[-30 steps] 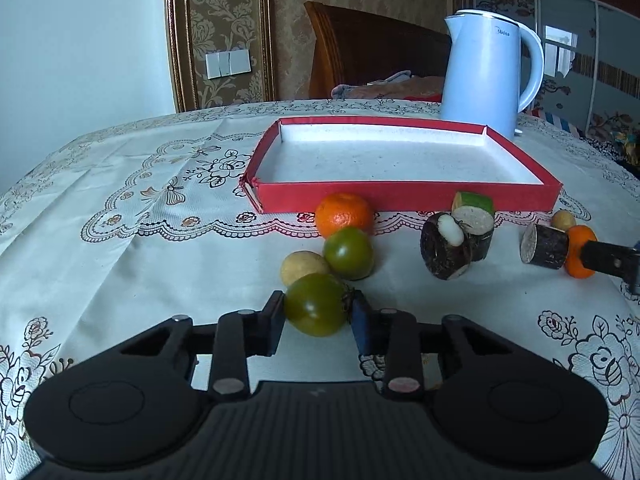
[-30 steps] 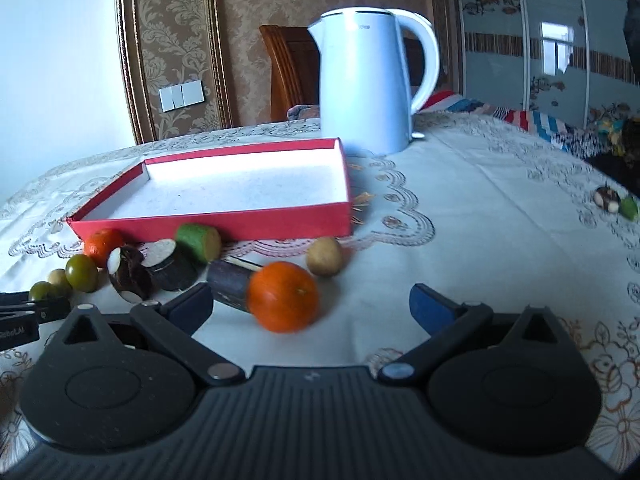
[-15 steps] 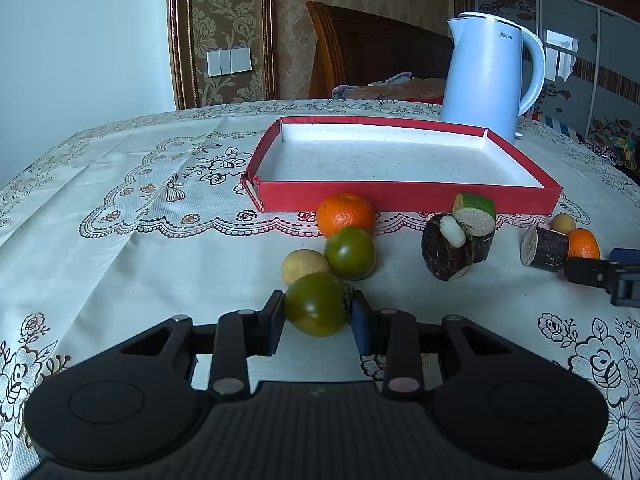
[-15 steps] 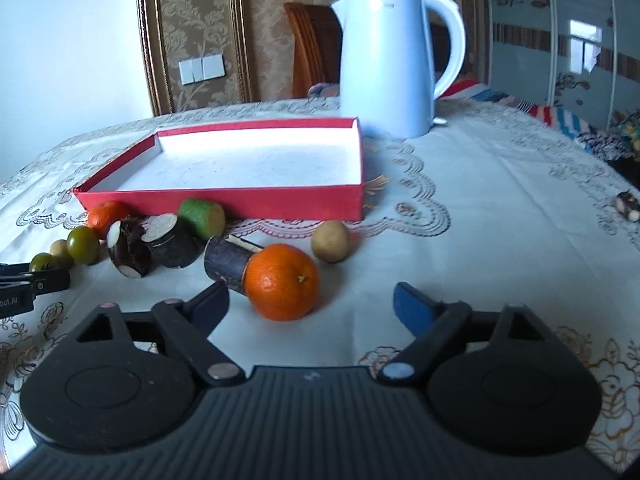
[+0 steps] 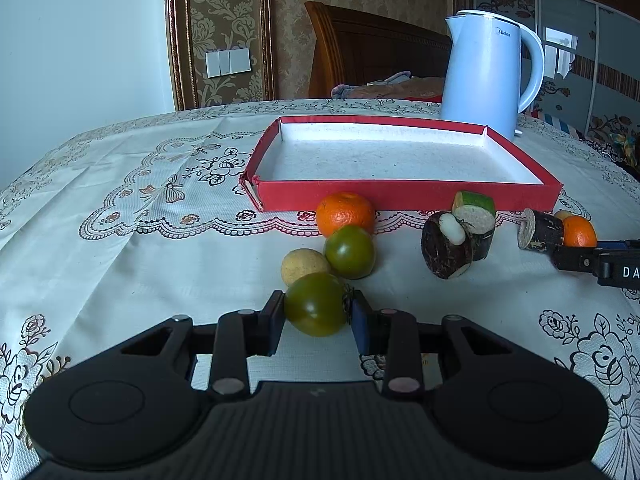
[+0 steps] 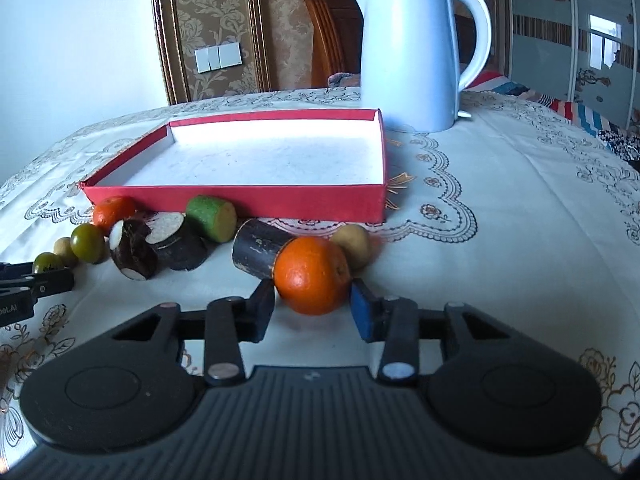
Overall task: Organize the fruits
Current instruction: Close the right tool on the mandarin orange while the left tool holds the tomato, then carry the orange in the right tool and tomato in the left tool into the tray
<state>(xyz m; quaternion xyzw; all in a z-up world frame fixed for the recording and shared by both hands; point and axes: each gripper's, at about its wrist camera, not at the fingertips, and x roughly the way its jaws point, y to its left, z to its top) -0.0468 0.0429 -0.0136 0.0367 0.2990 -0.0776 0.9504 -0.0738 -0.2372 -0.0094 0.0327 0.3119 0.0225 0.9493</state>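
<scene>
My left gripper [image 5: 318, 314] is shut on a green tomato [image 5: 315, 304] low over the tablecloth. Just beyond it lie a yellow round fruit [image 5: 302, 266], a second green tomato [image 5: 349, 251] and an orange [image 5: 345, 213]. My right gripper [image 6: 313, 309] has closed to both sides of another orange [image 6: 311, 276]; its pads sit at the fruit's flanks. A dark sugarcane piece [image 6: 256, 254] and a yellow fruit [image 6: 354, 245] touch that orange from behind. The empty red tray [image 5: 404, 196] stands behind the fruit and shows in the right wrist view too [image 6: 240, 196].
Dark cut pieces [image 5: 448, 246] and a green-skinned piece [image 5: 474, 204] lie before the tray. A white kettle [image 5: 486, 72] stands behind the tray's right corner. A wooden chair [image 5: 360, 48] is behind the table. The right gripper shows at the left view's right edge [image 5: 600, 258].
My right gripper moved forward to the orange and its jaws narrowed from wide open to the fruit's sides. My left gripper has stayed shut on the green tomato.
</scene>
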